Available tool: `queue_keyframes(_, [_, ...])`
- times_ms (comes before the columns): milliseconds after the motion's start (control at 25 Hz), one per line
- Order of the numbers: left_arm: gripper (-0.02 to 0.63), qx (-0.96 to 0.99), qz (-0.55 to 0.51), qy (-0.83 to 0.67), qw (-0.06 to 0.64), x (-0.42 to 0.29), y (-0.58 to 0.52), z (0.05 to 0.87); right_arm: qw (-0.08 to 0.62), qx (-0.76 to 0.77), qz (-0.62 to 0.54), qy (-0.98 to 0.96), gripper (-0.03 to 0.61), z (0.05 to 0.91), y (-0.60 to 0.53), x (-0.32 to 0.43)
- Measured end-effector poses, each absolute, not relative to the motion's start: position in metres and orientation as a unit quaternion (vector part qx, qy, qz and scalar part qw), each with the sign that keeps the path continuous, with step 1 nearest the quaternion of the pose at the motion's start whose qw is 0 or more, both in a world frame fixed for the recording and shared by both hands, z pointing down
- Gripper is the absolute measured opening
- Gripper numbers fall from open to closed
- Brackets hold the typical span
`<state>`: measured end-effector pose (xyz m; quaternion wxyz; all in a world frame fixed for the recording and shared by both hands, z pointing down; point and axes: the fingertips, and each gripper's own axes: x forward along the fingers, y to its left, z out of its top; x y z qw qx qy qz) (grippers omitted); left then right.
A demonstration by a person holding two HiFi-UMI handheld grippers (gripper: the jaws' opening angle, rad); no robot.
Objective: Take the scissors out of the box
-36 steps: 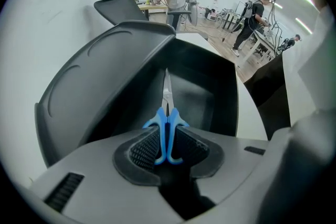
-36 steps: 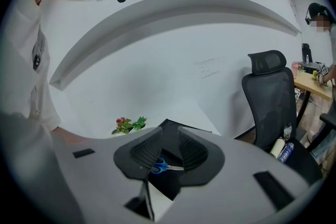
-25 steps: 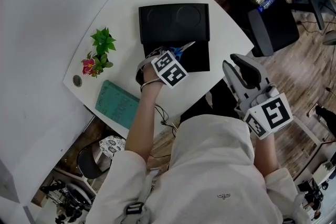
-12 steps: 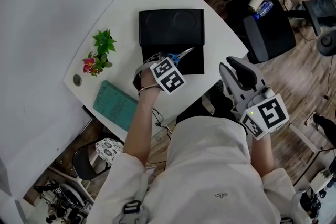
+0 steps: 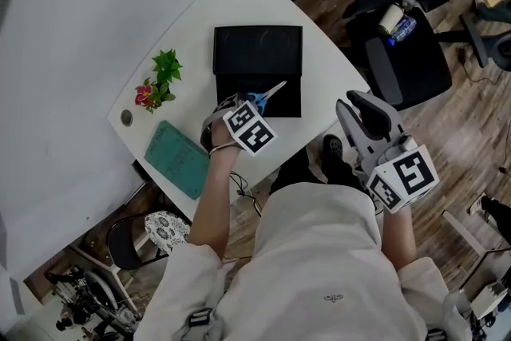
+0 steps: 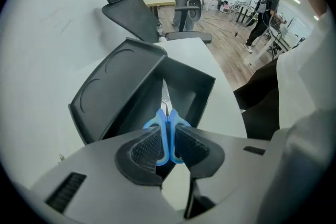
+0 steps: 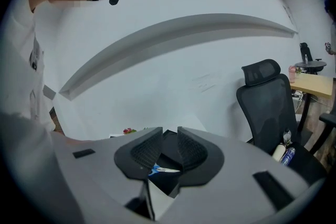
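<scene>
From above, the left gripper point(image 5: 239, 106) has the blue scissors point(image 5: 267, 94) by the handles at the front edge of the open black box point(image 5: 257, 52) on the white table point(image 5: 200, 28). The right gripper point(image 5: 361, 109) hangs off past the table. In the left gripper view, the jaws squeeze the handles and the blades point over the box, so the grab looks done but the lifting away is left. In the right gripper view, the jaws stand a little apart and hold nothing.
</scene>
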<state>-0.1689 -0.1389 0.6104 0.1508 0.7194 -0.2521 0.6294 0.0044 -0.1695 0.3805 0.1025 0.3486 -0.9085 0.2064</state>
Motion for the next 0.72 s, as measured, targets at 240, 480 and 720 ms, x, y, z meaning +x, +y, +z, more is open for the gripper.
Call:
queue_keyframes(240, [0.100, 0.702, 0.614, -0.315, 0.173, -0.167, -0.122, 0.590, 0.081, 0.316, 0.194, -0.925, 0.092, 0.365, -0.163, 0.019])
queue_keyframes(480, [0.100, 0.696, 0.573, -0.396, 0.176, -0.153, -0.104, 0.565, 0.072, 0.282, 0.176, -0.940, 0.089, 0.352, -0.145, 0.041])
queue_keyframes(720, [0.100, 0.688, 0.514, -0.479, 0.180, -0.129, -0.077, 0.532, 0.070, 0.235, 0.159, -0.956, 0.087, 0.344, -0.122, 0.062])
